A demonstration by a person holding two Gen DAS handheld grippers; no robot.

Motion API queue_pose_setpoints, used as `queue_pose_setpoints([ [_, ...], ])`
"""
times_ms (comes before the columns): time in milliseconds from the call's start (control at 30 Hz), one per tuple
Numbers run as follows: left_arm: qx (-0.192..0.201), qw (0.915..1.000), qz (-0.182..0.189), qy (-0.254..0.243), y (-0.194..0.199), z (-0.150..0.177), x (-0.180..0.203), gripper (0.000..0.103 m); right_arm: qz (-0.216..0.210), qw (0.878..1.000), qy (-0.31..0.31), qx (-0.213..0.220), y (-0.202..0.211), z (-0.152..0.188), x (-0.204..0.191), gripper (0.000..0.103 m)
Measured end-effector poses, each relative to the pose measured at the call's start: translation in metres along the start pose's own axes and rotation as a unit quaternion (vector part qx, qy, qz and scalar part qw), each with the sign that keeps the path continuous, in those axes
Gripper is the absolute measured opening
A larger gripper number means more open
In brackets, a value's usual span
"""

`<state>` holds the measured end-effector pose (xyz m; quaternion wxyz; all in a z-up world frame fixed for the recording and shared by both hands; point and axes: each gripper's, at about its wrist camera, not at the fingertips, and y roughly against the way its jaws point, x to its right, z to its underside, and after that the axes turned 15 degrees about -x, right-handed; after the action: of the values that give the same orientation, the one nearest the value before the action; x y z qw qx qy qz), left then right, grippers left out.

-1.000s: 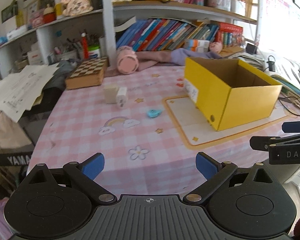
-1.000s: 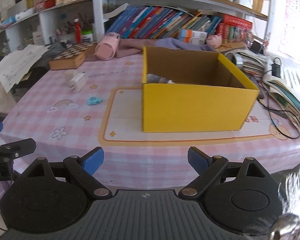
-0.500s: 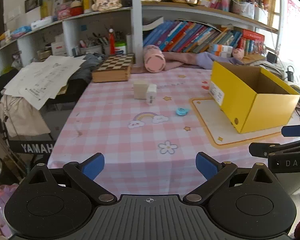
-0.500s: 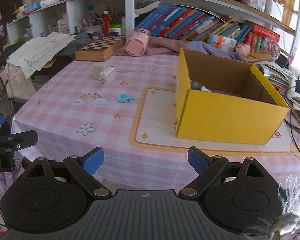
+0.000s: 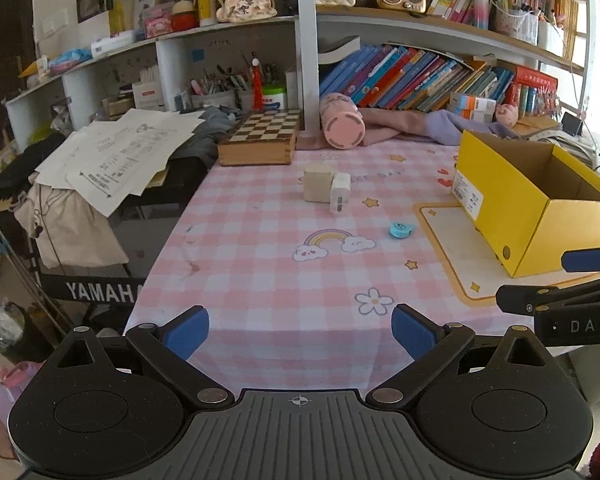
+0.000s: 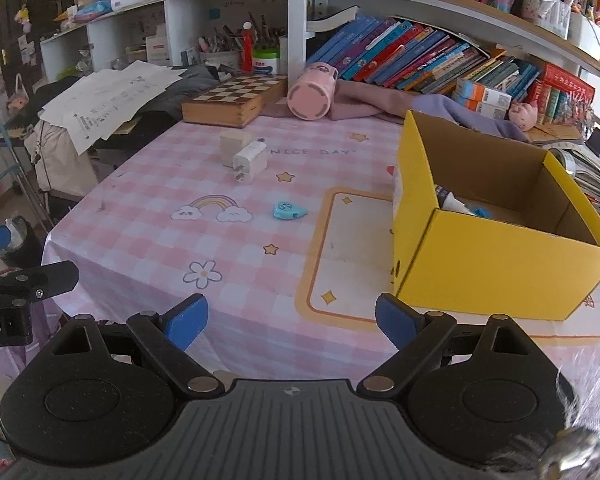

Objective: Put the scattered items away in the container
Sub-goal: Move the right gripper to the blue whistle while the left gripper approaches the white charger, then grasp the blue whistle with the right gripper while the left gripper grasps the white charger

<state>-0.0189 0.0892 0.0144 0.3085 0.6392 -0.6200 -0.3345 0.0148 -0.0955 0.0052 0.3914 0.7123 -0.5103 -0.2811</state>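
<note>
Left claw: the left claw hangs released at the near edge of the table, its blue-padded fingers spread wide with nothing between them.
Right claw: the right claw is likewise released and empty, held over the near table edge, just in front of the box's near corner.
Container: an open yellow cardboard box stands on a cream mat with an orange border, on the right side of the pink checked tablecloth; a white tube and something light blue lie inside.
Scattered item 1: a small light-blue plastic piece lies flat on the cloth, near the mat's left border, apart from the box.
Scattered item 2: a white plug-in charger block lies farther back, touching a beige cube behind it.
In the way: open cloth lies between both claws and the three loose items; the box's tall left wall stands between them and its inside.
Around: a wooden chessboard case and a pink cylinder on its side sit at the far edge, with pink and lilac cloth behind the box.
Left of the table: loose printed sheets overhang a dark keyboard marked YAMAHA.
Behind: shelves with leaning books.
</note>
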Motion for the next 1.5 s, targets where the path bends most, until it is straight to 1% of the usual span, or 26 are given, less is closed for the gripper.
queue_pose_setpoints([
  [267,-0.002,1.0000,-0.007,0.006,-0.017,-0.017,-0.005,0.099,-0.014,1.000,0.020,-0.003,-0.019,-0.024,-0.001,0.091],
  [467,-0.003,0.9999,-0.005,-0.008,-0.037,-0.039,0.000,0.099,-0.022,0.999,0.035,-0.013,-0.042,-0.051,0.001,0.091],
  [567,0.001,0.9999,-0.006,-0.013,-0.047,-0.054,0.001,0.099,-0.025,0.999,0.039,-0.017,-0.052,-0.065,0.005,0.091],
  [733,0.005,1.0000,-0.001,-0.006,-0.067,-0.081,-0.002,0.099,-0.030,0.998,0.046,-0.028,-0.073,-0.089,0.010,0.090],
  [867,0.008,0.9999,-0.008,-0.005,-0.080,-0.104,-0.004,0.099,-0.034,0.998,0.050,-0.036,-0.090,-0.107,0.010,0.088],
  [1033,-0.004,1.0000,-0.002,0.000,-0.096,-0.126,-0.007,0.099,-0.042,0.996,0.051,-0.052,-0.112,-0.127,0.011,0.082],
  [1133,-0.014,0.9999,0.003,0.000,-0.106,-0.136,-0.007,0.099,-0.045,0.995,0.049,-0.069,-0.127,-0.136,0.011,0.075],
  [1167,-0.018,0.9998,0.004,-0.001,-0.110,-0.139,-0.006,0.099,-0.045,0.995,0.048,-0.074,-0.132,-0.138,0.011,0.071],
  [1267,-0.030,0.9995,0.005,-0.008,-0.121,-0.147,-0.003,0.099,-0.047,0.994,0.051,-0.086,-0.144,-0.144,0.011,0.065],
  [1367,-0.040,0.9991,0.008,-0.013,-0.130,-0.153,0.001,0.099,-0.050,0.993,0.053,-0.097,-0.155,-0.148,0.012,0.064],
  [1433,-0.047,0.9987,0.011,-0.016,-0.137,-0.157,0.003,0.099,-0.049,0.992,0.053,-0.106,-0.163,-0.151,0.013,0.060],
  [1500,-0.054,0.9982,0.014,-0.019,-0.144,-0.161,0.005,0.099,-0.049,0.991,0.052,-0.115,-0.170,-0.153,0.015,0.060],
])
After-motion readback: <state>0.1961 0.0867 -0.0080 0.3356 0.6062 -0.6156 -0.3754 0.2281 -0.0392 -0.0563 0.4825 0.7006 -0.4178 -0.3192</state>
